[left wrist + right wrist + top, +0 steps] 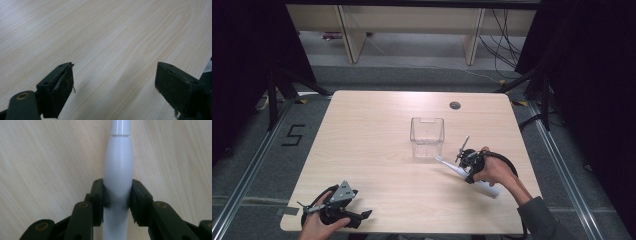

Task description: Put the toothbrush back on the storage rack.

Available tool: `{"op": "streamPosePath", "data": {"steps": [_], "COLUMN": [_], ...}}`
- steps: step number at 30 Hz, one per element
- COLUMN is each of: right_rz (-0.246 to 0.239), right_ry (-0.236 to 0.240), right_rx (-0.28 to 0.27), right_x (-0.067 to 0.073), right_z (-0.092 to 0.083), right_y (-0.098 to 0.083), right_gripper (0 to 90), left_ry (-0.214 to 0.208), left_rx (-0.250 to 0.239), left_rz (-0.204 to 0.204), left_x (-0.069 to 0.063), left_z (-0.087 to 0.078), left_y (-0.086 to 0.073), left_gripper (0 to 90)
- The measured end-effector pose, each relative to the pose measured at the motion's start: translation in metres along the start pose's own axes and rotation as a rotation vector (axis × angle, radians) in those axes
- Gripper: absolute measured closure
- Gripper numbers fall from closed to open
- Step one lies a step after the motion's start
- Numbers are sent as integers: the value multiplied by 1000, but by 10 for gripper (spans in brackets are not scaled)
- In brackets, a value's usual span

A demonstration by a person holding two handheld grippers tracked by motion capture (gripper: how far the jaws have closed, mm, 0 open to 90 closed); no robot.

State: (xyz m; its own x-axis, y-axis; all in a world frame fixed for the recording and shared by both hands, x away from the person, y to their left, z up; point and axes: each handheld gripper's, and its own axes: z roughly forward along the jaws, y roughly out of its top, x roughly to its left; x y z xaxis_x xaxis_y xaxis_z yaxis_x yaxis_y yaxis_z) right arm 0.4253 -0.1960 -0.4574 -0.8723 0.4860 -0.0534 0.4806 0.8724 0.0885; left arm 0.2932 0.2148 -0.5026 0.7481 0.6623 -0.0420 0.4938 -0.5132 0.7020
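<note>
1. Right gripper [460, 161] partly closed, both pads pressed against the sides of a white electric toothbrush [462, 173]; in the right gripper view the pads [100, 195] clamp the toothbrush [117, 177] at the thick part of its handle.
2. Toothbrush lying low on the wooden worktop [377, 150], at a slant, narrow neck end just in front of a clear plastic container [427, 137], thick end under the right hand [492, 170].
3. Container upright near the middle of the worktop, open at the top.
4. Left gripper [362, 216] at the near left edge of the worktop, held in the left hand [319, 225], well apart from the toothbrush.
5. Left gripper [113, 87] spread wide, holding nothing, bare worktop [112, 37] between the pads.
</note>
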Motion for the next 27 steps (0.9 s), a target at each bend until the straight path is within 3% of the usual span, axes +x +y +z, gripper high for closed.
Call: {"op": "streamPosePath", "data": {"steps": [4,7,9,19,21,22,23,26,27], "right_rz": [13,35,35,44,53,36,58,67,100], "right_ry": [15,-6,-21,-34,-44,-54,-54,-69,-68], "right_rx": [-81,-132,-195,-300,-340,-366,-392,-432,-482], "right_x": [-2,-2,-4,-6,-8,-10,-11,-15,-18], "right_z": [-18,-24,-33,-51,-58,-60,-64,-67,-70], "right_y": [-12,-17,-24,-31,-30,-30,-29,-28,-25], "right_gripper": [668,668,668,668,668,668,668,668,668], "left_ry": [-1,2,2,1,0,-1,1,9,10], "left_rx": [5,-7,-3,-10,-9,-7,-4,1,-2], "left_rz": [4,-7,-1,-6,-4,-2,-3,0,2], "left_x": [0,-1,0,0,0,0,0,0,1], "left_z": [0,0,1,1,1,1,1,1,1], "left_y": [0,0,0,-1,-1,-1,0,0,-1], "left_gripper": [151,151,151,151,151,151,151,151,151]}}
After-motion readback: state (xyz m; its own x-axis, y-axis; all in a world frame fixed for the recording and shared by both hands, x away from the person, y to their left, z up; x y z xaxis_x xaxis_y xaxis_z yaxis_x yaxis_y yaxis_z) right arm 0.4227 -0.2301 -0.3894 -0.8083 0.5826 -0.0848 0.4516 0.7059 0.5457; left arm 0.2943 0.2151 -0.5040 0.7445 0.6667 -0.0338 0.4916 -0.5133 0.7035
